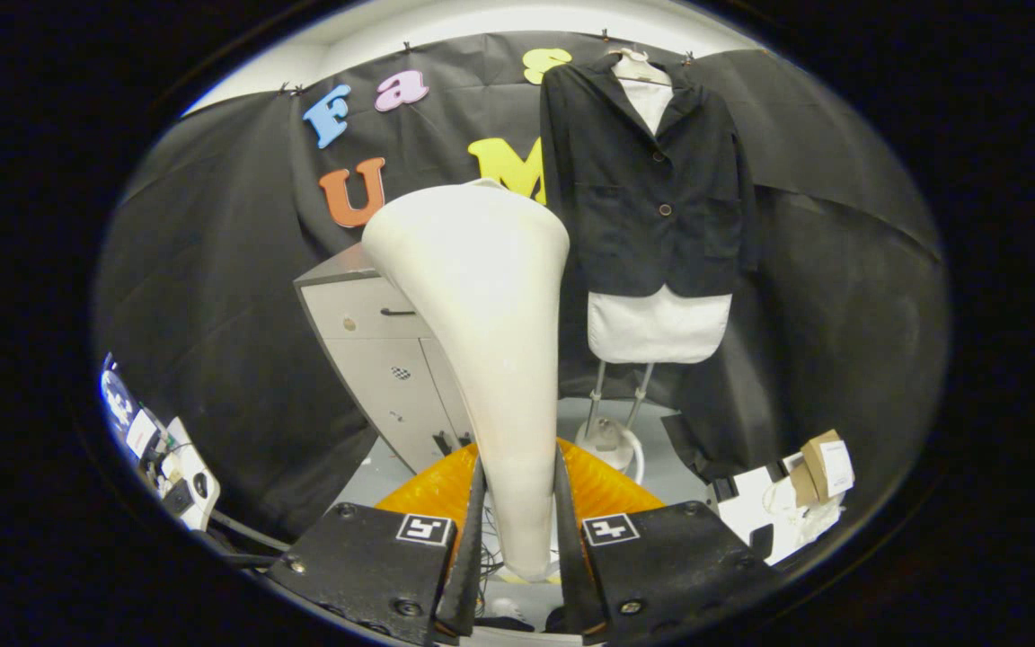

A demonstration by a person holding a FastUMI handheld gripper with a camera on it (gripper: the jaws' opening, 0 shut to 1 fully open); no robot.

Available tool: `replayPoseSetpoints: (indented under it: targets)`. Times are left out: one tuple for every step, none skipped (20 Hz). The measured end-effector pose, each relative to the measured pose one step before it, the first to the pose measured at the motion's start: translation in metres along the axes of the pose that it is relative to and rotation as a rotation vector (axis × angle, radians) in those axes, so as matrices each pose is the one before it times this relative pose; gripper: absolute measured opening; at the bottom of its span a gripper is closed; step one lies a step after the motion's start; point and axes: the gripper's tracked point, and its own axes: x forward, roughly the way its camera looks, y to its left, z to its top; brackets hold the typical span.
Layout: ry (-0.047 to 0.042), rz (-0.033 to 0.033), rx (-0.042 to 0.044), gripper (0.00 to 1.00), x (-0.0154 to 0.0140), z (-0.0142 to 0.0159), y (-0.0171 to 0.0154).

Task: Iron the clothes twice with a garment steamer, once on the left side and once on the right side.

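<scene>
You're gripping the garment steamer (482, 305) with both fingers of the gripper (517, 539) clamped on its handle, nozzle up, short of the black jacket (643, 180), so approach its left side next.

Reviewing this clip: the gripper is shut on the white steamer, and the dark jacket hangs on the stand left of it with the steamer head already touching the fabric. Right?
Not quite. In the gripper view the dark jacket hangs right of the white steamer, not left, and apart from it. The gripper is shut on the steamer.
</scene>
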Motion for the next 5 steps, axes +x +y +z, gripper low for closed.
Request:
replayPoseSetpoints:
  targets:
    - [-0.00612,-0.00215,0.00351,0.40,-0.00069,0.00346,-0.00120]
    - [-0.00450,0.00063,0.00065,0.40,-0.00091,0.00035,0.00122]
    - [-0.00357,0.00170,-0.00545,0.40,-0.00089,0.00219,0.00080]
    - [-0.00616,-0.00019,-0.00418,0.40,-0.00039,0.00249,0.00024]
    - [-0.00163,0.00025,-0.00626,0.40,0.00187,0.00255,0.00033]
